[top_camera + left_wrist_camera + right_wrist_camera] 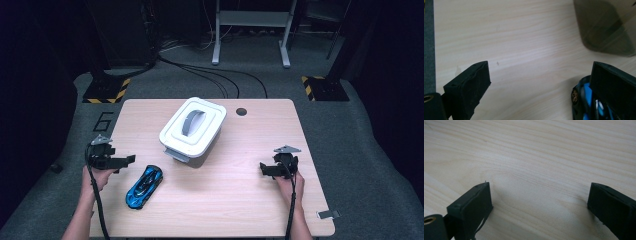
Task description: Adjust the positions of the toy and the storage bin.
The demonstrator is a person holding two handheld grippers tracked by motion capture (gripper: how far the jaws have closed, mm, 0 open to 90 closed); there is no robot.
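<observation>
A blue toy car lies on the wooden table at front left; in the left gripper view its nose shows behind the right jaw. My left gripper hovers just left of the car, open, with only bare wood between its jaws. A white lidded box with a grey handle stands at the table's middle back. My right gripper is at the right side of the table, open over bare wood.
A round dark hole sits in the tabletop behind the box. A small grey clip lies at the table's front right corner. Cables and stand feet with yellow-black tape cross the floor beyond the table.
</observation>
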